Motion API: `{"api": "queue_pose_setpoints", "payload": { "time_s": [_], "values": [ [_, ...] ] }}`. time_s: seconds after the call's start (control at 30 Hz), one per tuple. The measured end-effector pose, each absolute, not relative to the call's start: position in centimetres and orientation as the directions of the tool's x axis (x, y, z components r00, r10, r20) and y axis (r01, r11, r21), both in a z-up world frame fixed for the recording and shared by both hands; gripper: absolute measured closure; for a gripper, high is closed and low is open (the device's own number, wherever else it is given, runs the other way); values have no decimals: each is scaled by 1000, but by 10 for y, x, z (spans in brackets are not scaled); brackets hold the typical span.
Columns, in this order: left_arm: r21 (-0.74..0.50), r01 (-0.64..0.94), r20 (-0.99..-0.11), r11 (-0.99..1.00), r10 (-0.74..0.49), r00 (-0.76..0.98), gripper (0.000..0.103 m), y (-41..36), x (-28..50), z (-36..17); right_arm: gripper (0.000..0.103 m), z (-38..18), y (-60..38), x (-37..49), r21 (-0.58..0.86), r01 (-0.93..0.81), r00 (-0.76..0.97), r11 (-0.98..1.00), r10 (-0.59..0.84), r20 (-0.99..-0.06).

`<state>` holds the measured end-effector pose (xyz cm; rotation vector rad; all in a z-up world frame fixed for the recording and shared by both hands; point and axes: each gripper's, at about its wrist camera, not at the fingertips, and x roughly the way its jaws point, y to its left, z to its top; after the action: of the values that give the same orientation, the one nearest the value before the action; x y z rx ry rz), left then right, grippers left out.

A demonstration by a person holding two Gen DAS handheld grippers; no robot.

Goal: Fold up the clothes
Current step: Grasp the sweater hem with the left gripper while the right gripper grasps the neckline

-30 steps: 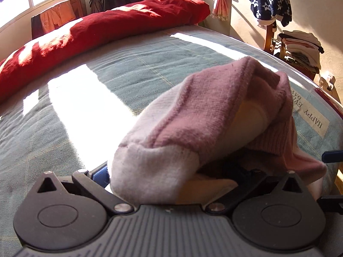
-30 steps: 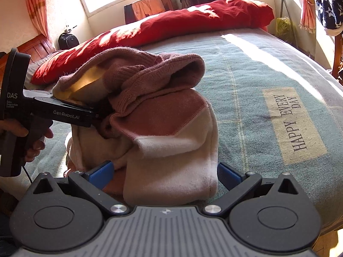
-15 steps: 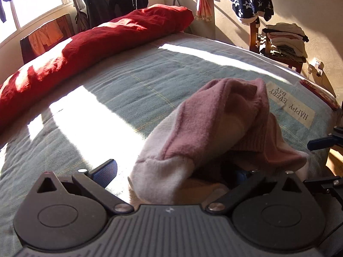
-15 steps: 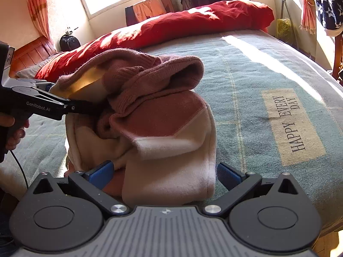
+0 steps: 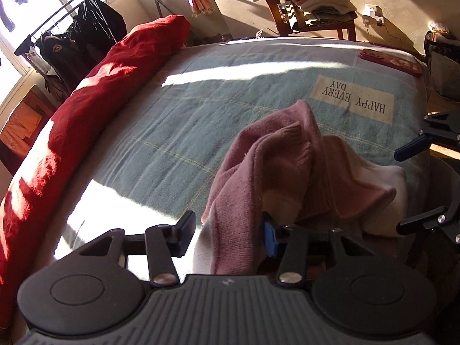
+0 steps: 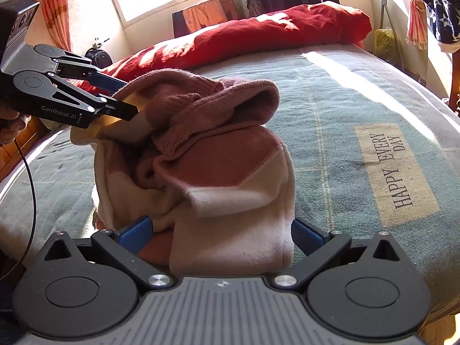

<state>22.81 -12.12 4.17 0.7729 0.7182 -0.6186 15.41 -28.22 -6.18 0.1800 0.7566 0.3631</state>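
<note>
In the right wrist view the right gripper [image 6: 220,235] is sitting at six o'clock with its jaws spread wide, the cream hem of the pink sweater [image 6: 201,155] lying between the pads without being pinched. The sweater is heaped on the near edge of the teal blanket [image 6: 339,95]. At nine o'clock the left gripper [image 6: 129,97] is coming in from the side; its jaws have just been closing, and a fold of the sweater's top is standing between them, though I cannot tell whether the pads are pressing it. At three o'clock a printed patch [image 6: 395,172] is lying on the blanket. At twelve o'clock a red duvet [image 6: 258,37] is stretching along the far side.
</note>
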Motion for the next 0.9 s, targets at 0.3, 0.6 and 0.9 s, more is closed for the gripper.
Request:
{"api": "queue_pose_setpoints", "payload": {
  "time_s": [0.3,0.6,0.9],
  "values": [
    [475,631,-742,613,-106,662,51,-97,250,27,0,-59,-283,153,268,-271,680,924,381,-626],
    [423,624,-750,657,-133,648,50,-78,250,22,0,-47,-280,159,254,-291,704,922,386,-597],
    [353,695,-755,626,-248,607,50,-67,261,14,0,-26,-258,186,141,-334,720,932,349,-599]
  ]
}}
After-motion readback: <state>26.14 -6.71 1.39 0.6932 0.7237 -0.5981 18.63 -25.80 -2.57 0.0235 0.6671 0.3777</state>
